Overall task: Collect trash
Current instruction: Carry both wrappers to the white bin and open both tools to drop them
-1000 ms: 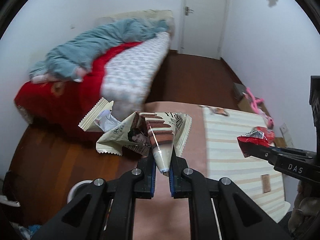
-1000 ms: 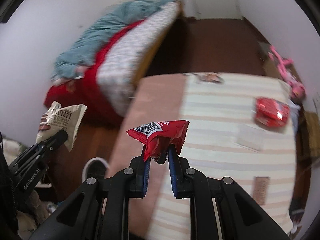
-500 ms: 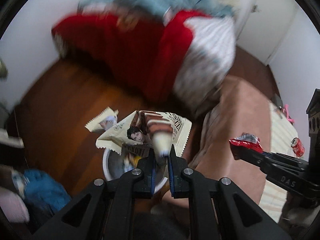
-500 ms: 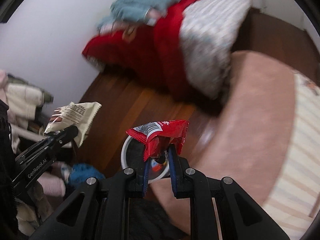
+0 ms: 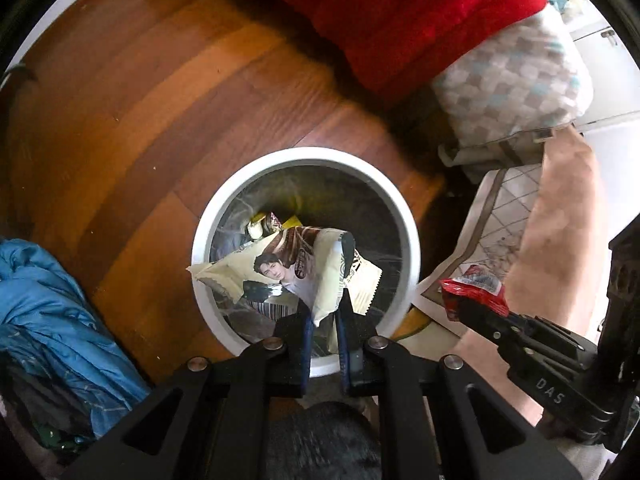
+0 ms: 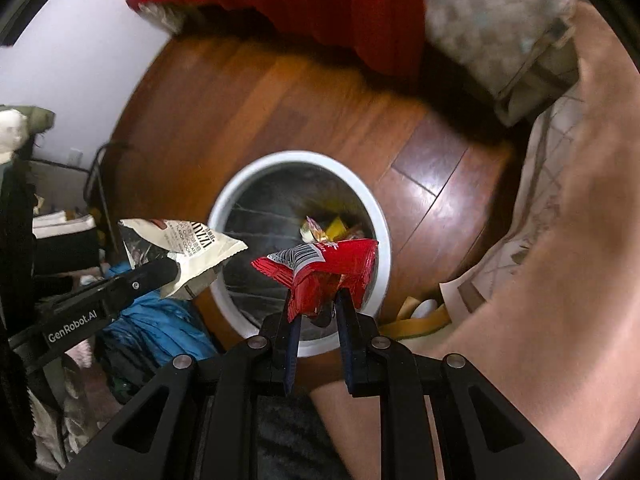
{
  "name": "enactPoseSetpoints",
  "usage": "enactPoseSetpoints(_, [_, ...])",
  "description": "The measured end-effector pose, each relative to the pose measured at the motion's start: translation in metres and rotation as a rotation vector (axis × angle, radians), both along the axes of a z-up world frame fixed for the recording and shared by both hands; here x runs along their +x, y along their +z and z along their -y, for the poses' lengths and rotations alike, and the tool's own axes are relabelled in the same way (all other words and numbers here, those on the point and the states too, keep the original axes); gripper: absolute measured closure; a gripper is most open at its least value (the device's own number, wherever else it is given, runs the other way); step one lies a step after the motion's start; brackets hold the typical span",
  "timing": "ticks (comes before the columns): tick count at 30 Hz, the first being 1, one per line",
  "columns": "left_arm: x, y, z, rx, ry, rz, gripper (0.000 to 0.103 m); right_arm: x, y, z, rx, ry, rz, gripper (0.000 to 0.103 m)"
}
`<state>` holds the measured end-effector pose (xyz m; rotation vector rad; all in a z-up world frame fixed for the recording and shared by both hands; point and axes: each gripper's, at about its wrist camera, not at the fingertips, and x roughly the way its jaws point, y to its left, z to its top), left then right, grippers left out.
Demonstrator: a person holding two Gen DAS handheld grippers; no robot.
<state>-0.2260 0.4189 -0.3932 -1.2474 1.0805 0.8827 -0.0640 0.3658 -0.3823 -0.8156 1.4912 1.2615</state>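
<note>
A printed face on the cream wrapper (image 5: 296, 272), pinched by the left gripper (image 5: 324, 320), is shown only in the left view. The red wrapper (image 6: 324, 276) is clamped by the right gripper (image 6: 318, 316) above the white bin (image 6: 380, 236) on the wooden floor (image 6: 224, 120).

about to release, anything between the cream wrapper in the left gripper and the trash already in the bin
Nothing solid. In the left wrist view the cream wrapper hangs over the white bin; below it only open air and the liner down to the trash.

Wrappers hide pt of bin (image 5: 408, 232) contents; bedding (image 6: 492, 20) blurry.
</note>
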Motion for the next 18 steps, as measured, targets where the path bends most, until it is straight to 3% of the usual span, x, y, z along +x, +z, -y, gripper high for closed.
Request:
enactPoseSetpoints(4, [-0.007, -0.010, -0.001, -0.003, -0.001, -0.018, 0.092, -0.002, -0.036, -0.016, -0.049, 0.024, 0.005, 0.084])
enactPoseSetpoints(5, [-0.010, -0.008, -0.002, 0.005, 0.000, -0.025, 0.087, -0.003, -0.045, -0.019, -0.060, 0.036, 0.005, 0.084])
enactPoseSetpoints(7, [-0.016, -0.010, -0.003, 0.020, -0.003, -0.044, 0.058, -0.005, -0.058, -0.025, -0.069, 0.055, 0.015, 0.083])
enactPoseSetpoints(8, [-0.018, -0.010, -0.002, 0.025, -0.002, -0.053, 0.030, -0.006, -0.063, -0.027, -0.072, 0.064, 0.016, 0.081])
enactPoseSetpoints(9, [-0.021, -0.008, -0.003, 0.041, 0.002, -0.059, 0.015, -0.006, -0.068, -0.029, -0.079, 0.074, 0.003, 0.074])
enactPoseSetpoints(11, [-0.025, -0.004, -0.001, 0.069, 0.007, -0.087, 0.014, -0.005, -0.073, -0.029, -0.085, 0.081, -0.001, 0.059])
enactPoseSetpoints(14, [-0.030, 0.001, 0.001, 0.108, 0.012, -0.131, 0.000, -0.005, -0.074, -0.026, -0.079, 0.097, 0.015, 0.038])
enactPoseSetpoints(16, [-0.033, 0.005, 0.003, 0.129, 0.016, -0.142, 0.000, -0.005, -0.073, -0.023, -0.078, 0.104, 0.027, 0.018])
enactPoseSetpoints(18, [-0.037, 0.010, 0.006, 0.162, 0.020, -0.158, 0.000, -0.005, -0.072, -0.022, -0.074, 0.106, 0.037, 0.007])
